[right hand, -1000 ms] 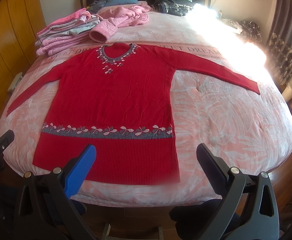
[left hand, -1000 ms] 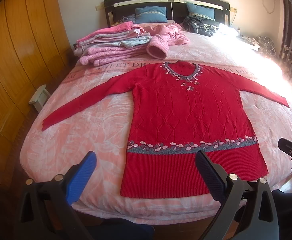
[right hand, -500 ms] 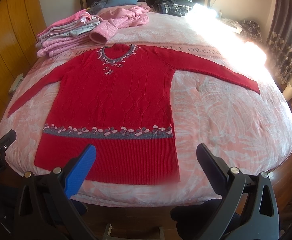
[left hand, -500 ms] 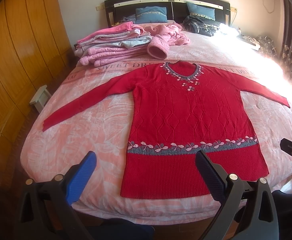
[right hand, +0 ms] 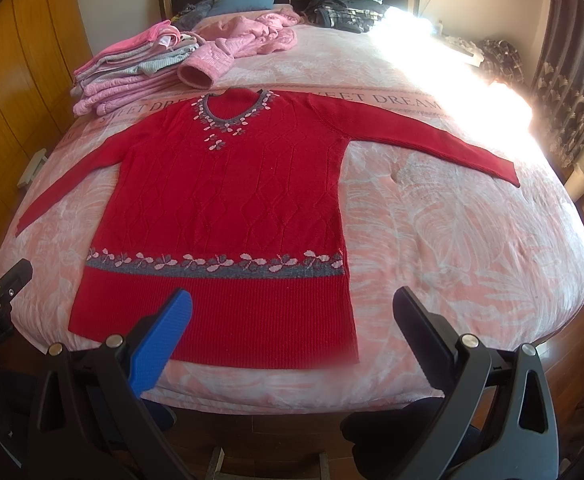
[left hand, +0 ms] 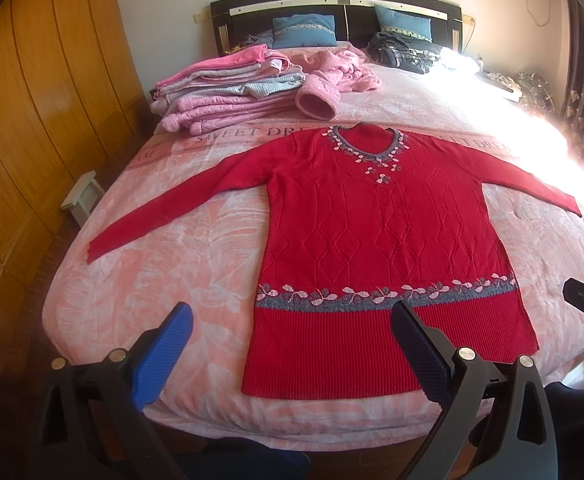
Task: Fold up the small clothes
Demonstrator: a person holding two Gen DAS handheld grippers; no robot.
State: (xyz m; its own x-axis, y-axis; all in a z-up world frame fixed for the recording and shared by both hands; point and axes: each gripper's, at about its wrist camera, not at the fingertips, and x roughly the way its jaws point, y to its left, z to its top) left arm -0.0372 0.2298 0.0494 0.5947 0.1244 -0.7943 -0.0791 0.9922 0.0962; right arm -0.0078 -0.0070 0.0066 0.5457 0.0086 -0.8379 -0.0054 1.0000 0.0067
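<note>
A long red knit sweater (left hand: 375,236) (right hand: 228,200) lies flat and face up on the bed, both sleeves spread out, hem toward me. It has a grey band with pink flowers near the hem and around the neck. My left gripper (left hand: 292,320) hovers open before the foot of the bed, near the hem's left half, touching nothing. My right gripper (right hand: 292,308) is open too, held off the hem's right corner with nothing between its fingers. Each gripper shows at the edge of the other's view.
A stack of folded pink and grey clothes (left hand: 228,92) sits at the bed's far left, with a loose pink garment (left hand: 331,76) beside it. Dark clothes (left hand: 403,50) and blue pillows lie by the headboard. A wooden wardrobe (left hand: 32,120) runs along the left; curtains are on the right.
Both views have shifted very slightly; the sweater lies as before and both grippers stay open.
</note>
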